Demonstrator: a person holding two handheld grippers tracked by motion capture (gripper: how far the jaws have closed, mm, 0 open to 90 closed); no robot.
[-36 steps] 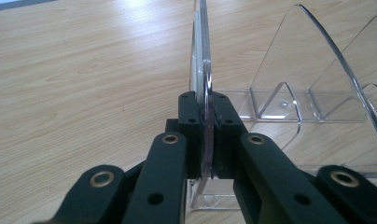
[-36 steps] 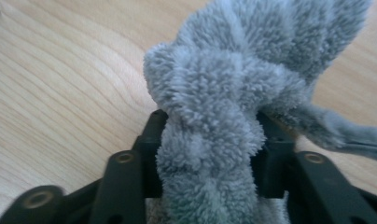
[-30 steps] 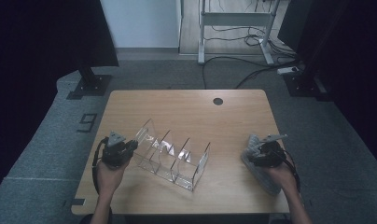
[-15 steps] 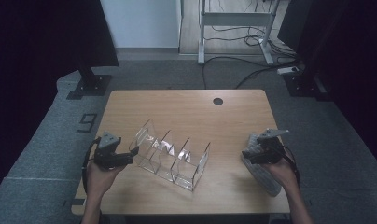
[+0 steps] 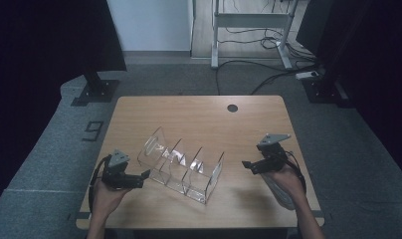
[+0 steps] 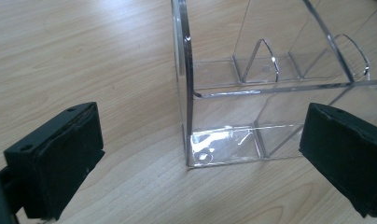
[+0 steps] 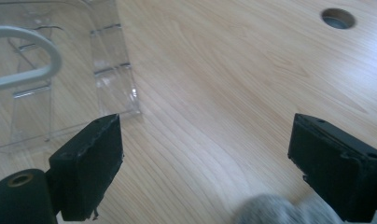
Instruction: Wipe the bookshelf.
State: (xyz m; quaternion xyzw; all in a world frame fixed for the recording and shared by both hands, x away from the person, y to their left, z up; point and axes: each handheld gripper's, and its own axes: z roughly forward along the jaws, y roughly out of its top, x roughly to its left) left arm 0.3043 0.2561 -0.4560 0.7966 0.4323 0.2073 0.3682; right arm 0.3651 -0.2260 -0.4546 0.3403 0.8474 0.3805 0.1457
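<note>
A clear acrylic organiser (image 5: 181,163) with several dividers sits slightly left of centre on the wooden table (image 5: 199,112). The left gripper (image 5: 139,178) lies just beside its near-left end, jaws just opened wide, pressing on nothing. The right gripper (image 5: 248,165) hovers well apart at the organiser's right, jaws likewise just opened, empty.

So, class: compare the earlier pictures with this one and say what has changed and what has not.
The left gripper has let go of the clear acrylic organizer and drawn back to its left; its jaws have just been opening, with nothing pressed between them. The right gripper has lifted off the table, its jaws also opening, empty. The organizer stayed put.
</note>
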